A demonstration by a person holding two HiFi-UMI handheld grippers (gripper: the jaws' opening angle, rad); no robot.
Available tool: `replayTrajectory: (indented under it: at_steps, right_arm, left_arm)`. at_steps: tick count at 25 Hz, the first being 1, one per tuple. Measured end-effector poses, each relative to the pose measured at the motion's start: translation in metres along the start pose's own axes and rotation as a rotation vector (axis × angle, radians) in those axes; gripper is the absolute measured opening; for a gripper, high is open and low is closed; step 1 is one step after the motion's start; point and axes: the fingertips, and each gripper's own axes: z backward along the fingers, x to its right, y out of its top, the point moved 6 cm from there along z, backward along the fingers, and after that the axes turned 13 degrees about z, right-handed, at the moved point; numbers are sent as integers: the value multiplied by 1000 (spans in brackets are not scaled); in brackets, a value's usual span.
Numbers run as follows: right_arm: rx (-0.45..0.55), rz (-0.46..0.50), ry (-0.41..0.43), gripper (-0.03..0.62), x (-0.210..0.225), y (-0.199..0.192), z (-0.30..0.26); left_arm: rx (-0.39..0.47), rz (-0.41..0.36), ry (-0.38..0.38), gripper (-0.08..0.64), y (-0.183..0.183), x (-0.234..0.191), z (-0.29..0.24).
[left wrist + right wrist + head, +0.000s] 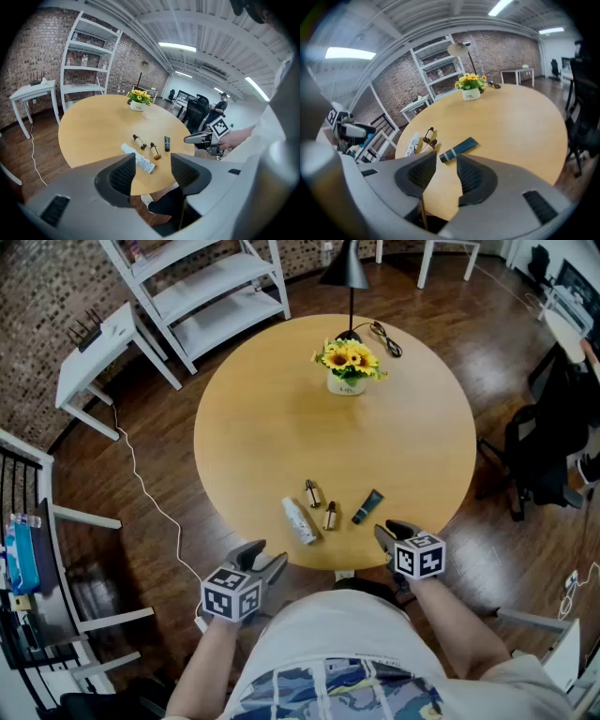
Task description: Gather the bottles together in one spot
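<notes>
Near the round table's front edge (441, 521) lie a white bottle (299, 520), two small amber dropper bottles (312, 493) (330, 516) and a dark blue tube (367, 506), close together but apart. My left gripper (264, 559) hovers just off the table edge, short of the white bottle (138, 158), open and empty. My right gripper (394, 531) hangs at the edge just short of the tube (458, 148); its jaws stand apart by a narrower gap with nothing between them. The amber bottles (155, 151) (429, 133) lie untouched.
A pot of sunflowers (347, 367) and a black lamp (347, 273) stand at the table's far side. White shelving (202, 292) and a small white table (98, 348) are at the back left, and a dark chair (539, 456) is on the right.
</notes>
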Motion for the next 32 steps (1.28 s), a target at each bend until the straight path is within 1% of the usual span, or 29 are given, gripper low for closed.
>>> replayTrajectory:
  at_steps: [1,3,4,5,6,7,10,11,12,13,15,16,17,19,21,23,25,27,29,32]
  right_arm:
    - [-7,-34,-5,183,8,5,-13]
    - [-25,-86,-27,198,22,12,-38]
    - [-36,-104,-43,227,28,14,-49]
    - [-47,-119,-56,228,33,16,-58]
    - [-58,-132,-66,229,37,17,-65]
    - [-69,-140,-76,266,41,18,-72]
    - [-101,-138,-124,273,45,14,-86]
    - [-111,-115,-141,270,44,13,-88]
    - [-124,-70,-157,270,42,13,-90]
    - [-146,0,-170,270,39,14,-92]
    - [-205,175,-180,273,30,13,-96]
    - [-231,248,-179,268,26,12,-98]
    - [-249,303,-173,252,23,10,-100]
    - [-263,360,-160,224,18,9,-102]
    - [-271,399,-162,135,13,9,-102]
    - [-275,422,-174,132,8,7,-102]
    - [-256,405,-190,130,5,7,-98]
    - [-205,376,-218,130,2,12,-88]
    - [-106,342,-242,130,-10,26,-69]
    - [83,324,-249,130,-40,55,-28]
  left_arm:
    - [3,-5,7,239,8,3,-7]
    - [13,-15,24,239,22,9,-19]
    - [18,-21,34,239,29,12,-24]
    - [23,-30,45,239,37,15,-28]
    - [24,-41,52,239,44,19,-32]
    - [22,-54,51,241,51,23,-36]
    - [8,-93,24,239,68,32,-48]
    - [3,-104,13,239,71,33,-51]
    - [-2,-113,1,239,74,34,-54]
    - [-8,-122,-12,239,76,33,-57]
    - [-26,-141,-40,239,78,30,-62]
    - [-38,-154,-54,239,79,28,-64]
    - [-49,-167,-67,239,80,25,-66]
    - [-66,-188,-96,239,84,20,-68]
    - [-82,-208,-134,239,88,15,-70]
    - [-102,-237,-169,239,90,11,-72]
    - [-117,-262,-203,239,93,6,-76]
    - [-126,-257,-253,239,96,4,-80]
    - [-138,-217,-333,239,101,8,-85]
    - [-145,-153,-486,239,112,28,-93]
